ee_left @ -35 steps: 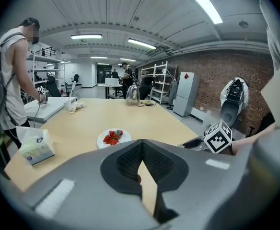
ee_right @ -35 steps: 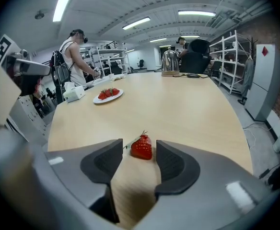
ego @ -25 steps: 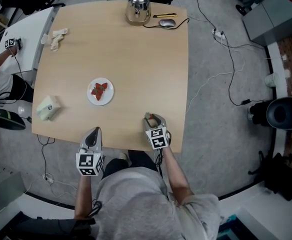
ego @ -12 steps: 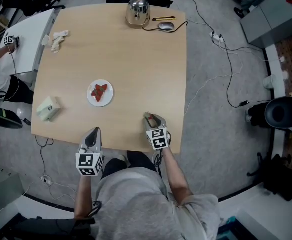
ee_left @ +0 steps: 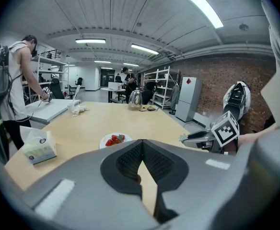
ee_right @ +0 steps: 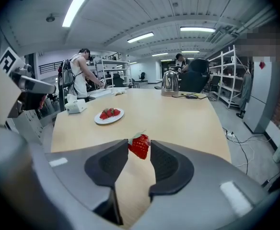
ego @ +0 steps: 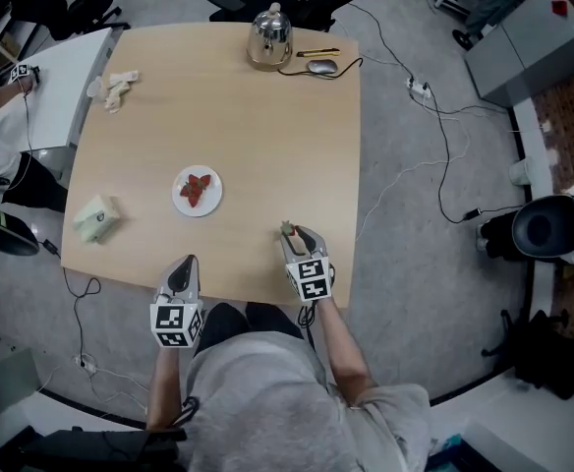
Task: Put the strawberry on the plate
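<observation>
A red strawberry (ee_right: 140, 146) with a green leaf sits pinched between the tips of my right gripper (ee_right: 139, 148), just above the wooden table (ego: 267, 146) near its front edge. In the head view that right gripper (ego: 292, 232) lies right of the centre, with the strawberry (ego: 288, 229) at its tip. The white plate (ego: 180, 201) holds a few strawberries (ego: 197, 187) and lies to the front left of the right gripper; it also shows as the plate (ee_right: 99, 120). My left gripper (ego: 185, 264) rests at the front edge, its jaws shut and empty (ee_left: 142, 141), pointing toward the plate (ee_left: 104, 141).
A steel kettle (ego: 270, 37), a mouse (ego: 319, 66) and a pen (ego: 316, 53) stand at the far edge. A tissue box (ego: 95, 218) is at the left edge, a crumpled cloth (ego: 118, 87) at the far left corner. Beside it, a white side table (ego: 41, 77); cables on the floor at right.
The head view has shifted slightly, so the table sits a little lower in the picture. Both grippers keep their places at the front edge, the strawberry still at the right jaws.
</observation>
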Demonstrator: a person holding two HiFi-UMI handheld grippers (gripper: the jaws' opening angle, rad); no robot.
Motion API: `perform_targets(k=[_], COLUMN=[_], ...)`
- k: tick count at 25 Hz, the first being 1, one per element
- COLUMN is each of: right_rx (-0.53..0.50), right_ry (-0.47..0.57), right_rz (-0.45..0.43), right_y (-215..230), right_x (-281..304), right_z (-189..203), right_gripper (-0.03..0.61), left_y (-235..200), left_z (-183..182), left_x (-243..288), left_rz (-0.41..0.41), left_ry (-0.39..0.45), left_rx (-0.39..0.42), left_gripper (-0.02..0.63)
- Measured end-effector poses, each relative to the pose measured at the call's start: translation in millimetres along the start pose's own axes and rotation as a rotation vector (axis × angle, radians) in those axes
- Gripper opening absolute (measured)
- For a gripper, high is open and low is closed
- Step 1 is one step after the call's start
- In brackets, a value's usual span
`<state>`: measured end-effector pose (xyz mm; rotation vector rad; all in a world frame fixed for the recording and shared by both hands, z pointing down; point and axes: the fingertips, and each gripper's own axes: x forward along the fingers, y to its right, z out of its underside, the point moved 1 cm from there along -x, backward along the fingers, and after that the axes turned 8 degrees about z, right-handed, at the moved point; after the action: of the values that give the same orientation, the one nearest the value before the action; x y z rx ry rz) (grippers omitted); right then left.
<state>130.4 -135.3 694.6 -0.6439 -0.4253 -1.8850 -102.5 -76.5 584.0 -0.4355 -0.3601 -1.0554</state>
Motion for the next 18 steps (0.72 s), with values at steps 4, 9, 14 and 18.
perform_targets(k=[4, 9, 14, 18], right_rx=[-0.02, -0.047, -0.085, -0.106], right_ry=[0.034, 0.04, 0.056, 0.064], right_rz=[-0.003, -0.044, -0.096, -0.136], right_y=[-3, -18, -44, -64], right_x=[-5, -4, 3, 13], right_z=[-18, -27, -44, -55], right_gripper=[0.15, 0.15, 0.15, 0.15], left_y=[-4, -13, -25, -40], left_z=[-4, 1, 8, 15], left_x=[-6, -17, -30, -36], left_rz=[-0.019, -0.06, -0.101, -0.128], left_ry=[0.026, 0.045, 0.058, 0.061], left_rx=[-0.009, -0.033, -0.067, -0.085], left_gripper=[0.02, 0.02, 0.02, 0.02])
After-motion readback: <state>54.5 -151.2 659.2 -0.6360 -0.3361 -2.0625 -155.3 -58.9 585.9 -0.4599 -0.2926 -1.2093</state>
